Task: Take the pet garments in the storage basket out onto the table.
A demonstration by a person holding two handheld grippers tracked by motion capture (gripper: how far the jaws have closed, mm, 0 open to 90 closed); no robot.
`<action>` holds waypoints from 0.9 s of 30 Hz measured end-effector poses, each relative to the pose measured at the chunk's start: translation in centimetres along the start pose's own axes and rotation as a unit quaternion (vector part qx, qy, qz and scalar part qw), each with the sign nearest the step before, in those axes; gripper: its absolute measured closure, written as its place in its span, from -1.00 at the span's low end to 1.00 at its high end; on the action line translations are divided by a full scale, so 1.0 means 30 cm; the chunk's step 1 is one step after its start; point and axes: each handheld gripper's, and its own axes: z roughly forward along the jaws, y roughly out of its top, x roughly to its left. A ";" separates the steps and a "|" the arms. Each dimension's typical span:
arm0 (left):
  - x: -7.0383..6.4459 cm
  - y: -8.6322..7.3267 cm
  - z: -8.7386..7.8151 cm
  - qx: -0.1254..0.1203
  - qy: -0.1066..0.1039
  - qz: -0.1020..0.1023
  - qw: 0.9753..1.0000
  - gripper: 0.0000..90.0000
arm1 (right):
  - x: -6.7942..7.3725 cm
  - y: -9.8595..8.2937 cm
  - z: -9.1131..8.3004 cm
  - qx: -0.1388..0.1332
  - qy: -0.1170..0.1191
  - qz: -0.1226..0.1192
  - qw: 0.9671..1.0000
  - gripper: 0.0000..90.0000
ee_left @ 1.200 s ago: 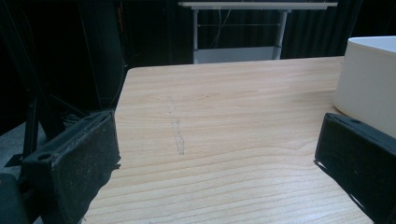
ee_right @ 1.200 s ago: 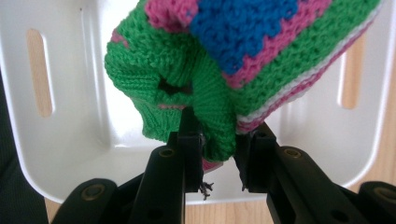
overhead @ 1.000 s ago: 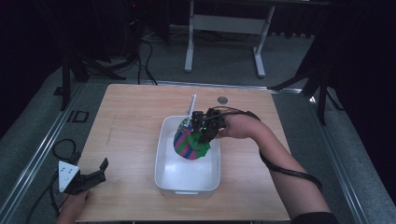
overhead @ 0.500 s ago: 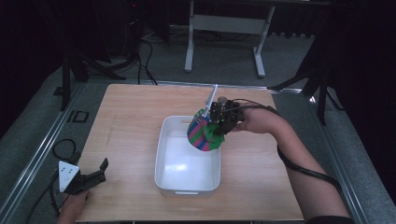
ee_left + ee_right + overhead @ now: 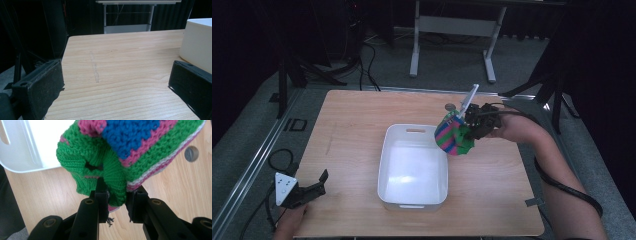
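Right gripper (image 5: 469, 127) clamps a striped knit hat (image 5: 452, 135), raised over the right rim of the white bin (image 5: 412, 200); forearm extended from lower right. Left gripper (image 5: 309, 190) rests at table's (image 5: 352, 115) near-left corner, jaws wide, holding nothing.

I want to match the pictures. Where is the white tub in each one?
High view: white tub at table centre.
Left gripper view: its wall at the right edge.
Right gripper view: its corner top left, behind the knitted hat.
Shared landmark: wooden table.
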 end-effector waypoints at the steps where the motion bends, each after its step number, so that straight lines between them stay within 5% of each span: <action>1: 0.000 0.000 0.000 0.000 0.000 -0.001 1.000 -0.99 | -0.005 -0.011 -0.002 -0.001 -0.002 0.001 1.000 0.63; 15: 0.000 0.000 0.000 0.001 0.000 0.000 1.000 -0.99 | -0.050 -0.200 0.032 -0.012 -0.008 0.059 0.998 0.63; 27: -0.001 0.000 -0.001 0.000 -0.001 0.001 1.000 -0.99 | -0.058 -0.291 0.120 -0.031 -0.004 0.090 0.995 0.63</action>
